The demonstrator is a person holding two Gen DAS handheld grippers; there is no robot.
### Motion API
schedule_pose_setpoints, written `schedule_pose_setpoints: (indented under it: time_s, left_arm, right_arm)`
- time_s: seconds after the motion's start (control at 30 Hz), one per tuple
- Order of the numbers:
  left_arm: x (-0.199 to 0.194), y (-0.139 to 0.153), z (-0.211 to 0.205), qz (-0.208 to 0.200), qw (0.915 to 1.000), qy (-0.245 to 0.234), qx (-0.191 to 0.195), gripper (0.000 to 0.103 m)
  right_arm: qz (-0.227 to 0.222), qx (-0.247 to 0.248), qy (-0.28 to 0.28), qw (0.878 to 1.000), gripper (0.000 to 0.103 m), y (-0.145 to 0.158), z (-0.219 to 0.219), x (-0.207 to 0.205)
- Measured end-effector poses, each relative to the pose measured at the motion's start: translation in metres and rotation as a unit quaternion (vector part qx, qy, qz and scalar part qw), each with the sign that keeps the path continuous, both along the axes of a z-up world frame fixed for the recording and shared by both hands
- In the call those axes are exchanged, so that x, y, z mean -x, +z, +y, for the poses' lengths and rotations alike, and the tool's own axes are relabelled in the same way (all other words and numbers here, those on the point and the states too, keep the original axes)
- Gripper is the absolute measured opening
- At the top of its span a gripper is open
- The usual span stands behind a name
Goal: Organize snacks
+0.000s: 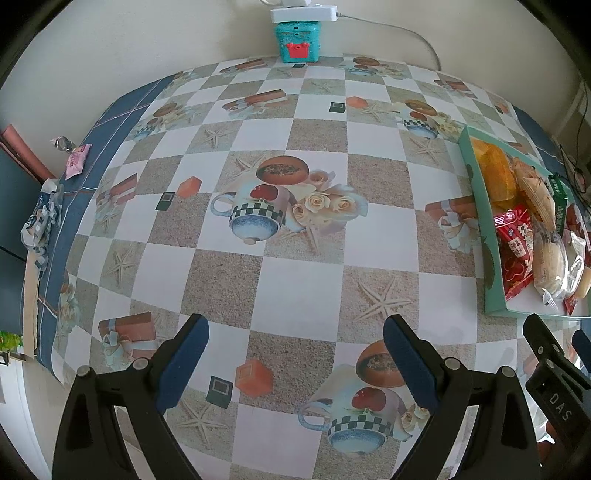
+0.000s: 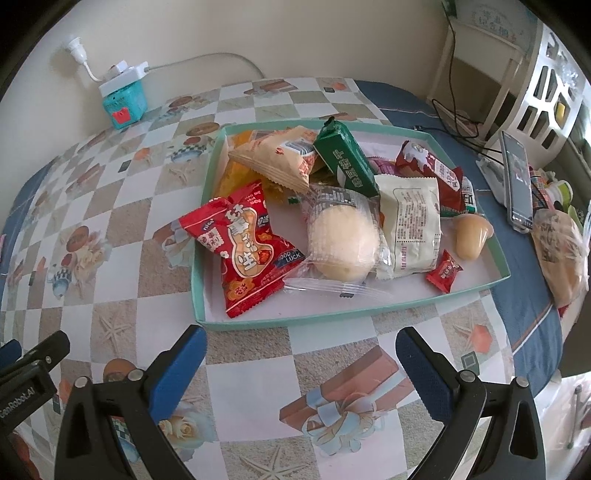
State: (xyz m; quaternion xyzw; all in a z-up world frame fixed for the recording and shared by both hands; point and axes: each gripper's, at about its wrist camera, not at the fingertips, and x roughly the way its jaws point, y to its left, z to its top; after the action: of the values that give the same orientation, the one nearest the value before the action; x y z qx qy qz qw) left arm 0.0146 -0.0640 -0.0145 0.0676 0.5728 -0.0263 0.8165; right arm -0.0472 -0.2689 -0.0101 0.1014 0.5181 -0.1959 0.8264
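You face a cream wall (image 1: 147, 33) behind the checkered tablecloth (image 1: 295, 280), with a white lattice shelf (image 2: 550, 70) at the right.

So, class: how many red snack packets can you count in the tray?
3. A big red packet at the tray's near left, a small red one near the front right, and a dark red one at the back right. More may be hidden underneath.
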Motion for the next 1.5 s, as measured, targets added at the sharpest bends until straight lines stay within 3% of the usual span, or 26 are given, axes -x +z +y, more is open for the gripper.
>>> schedule_pose_setpoints:
  time_s: [1.5]
  left_arm:
    - [-0.0005,0.0012,0.002,-0.001,1.0,-0.002,0.009,0.096]
  right_arm:
    - [0.008,0.002,0.007,1.0,0.103,-0.0028,0.0013,-0.0013]
